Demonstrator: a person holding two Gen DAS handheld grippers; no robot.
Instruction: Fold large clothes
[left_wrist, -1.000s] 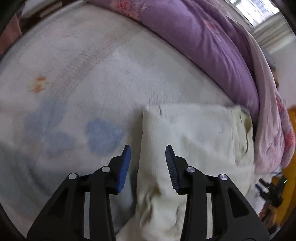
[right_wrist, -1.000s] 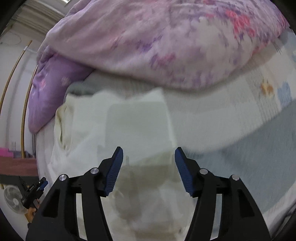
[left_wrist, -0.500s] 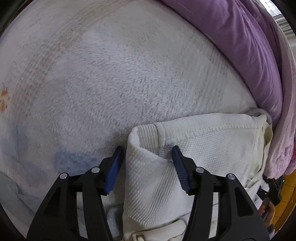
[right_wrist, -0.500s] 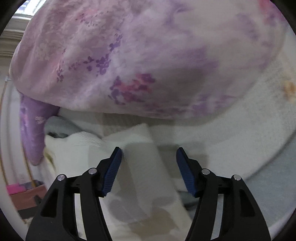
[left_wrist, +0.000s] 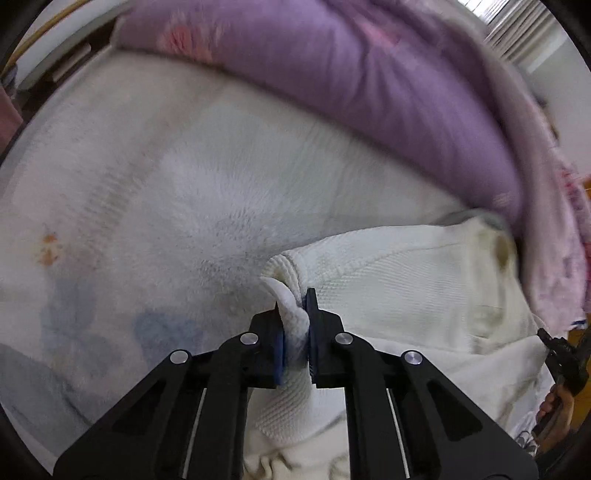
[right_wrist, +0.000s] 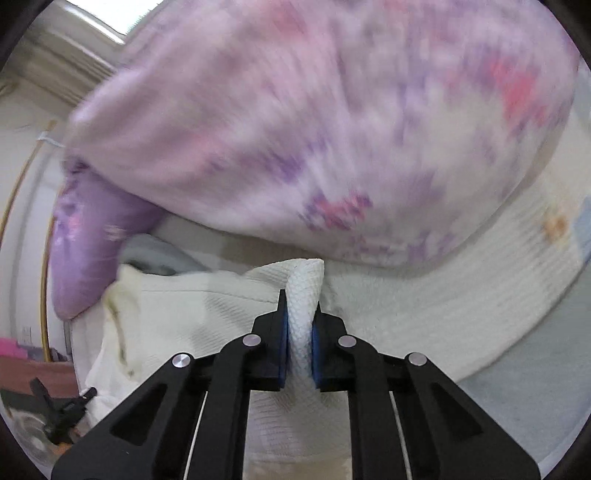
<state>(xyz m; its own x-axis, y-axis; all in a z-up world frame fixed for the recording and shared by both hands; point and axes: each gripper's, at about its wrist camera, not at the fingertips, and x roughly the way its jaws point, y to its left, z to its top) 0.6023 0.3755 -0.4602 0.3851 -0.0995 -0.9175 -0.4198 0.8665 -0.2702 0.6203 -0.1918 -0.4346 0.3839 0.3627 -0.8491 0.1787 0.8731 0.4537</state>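
1. A bulky purple floral quilt (left_wrist: 388, 92) lies heaped along the far side of the white fleecy blanket (left_wrist: 166, 192), touching the garment's far edge.
2. The cream waffle-knit garment (left_wrist: 406, 288) lies folded on the blanket.
3. The left gripper (left_wrist: 293, 321) is clamped on one garment corner.
4. The right gripper (right_wrist: 299, 325) is clamped on another corner, just below the quilt.

Both wrist views close over bed, sharing cream garment (left_wrist: 406, 295), purple quilt (right_wrist: 85, 258)

Purple quilt (left_wrist: 388, 92) on fleecy bed (left_wrist: 184, 177)
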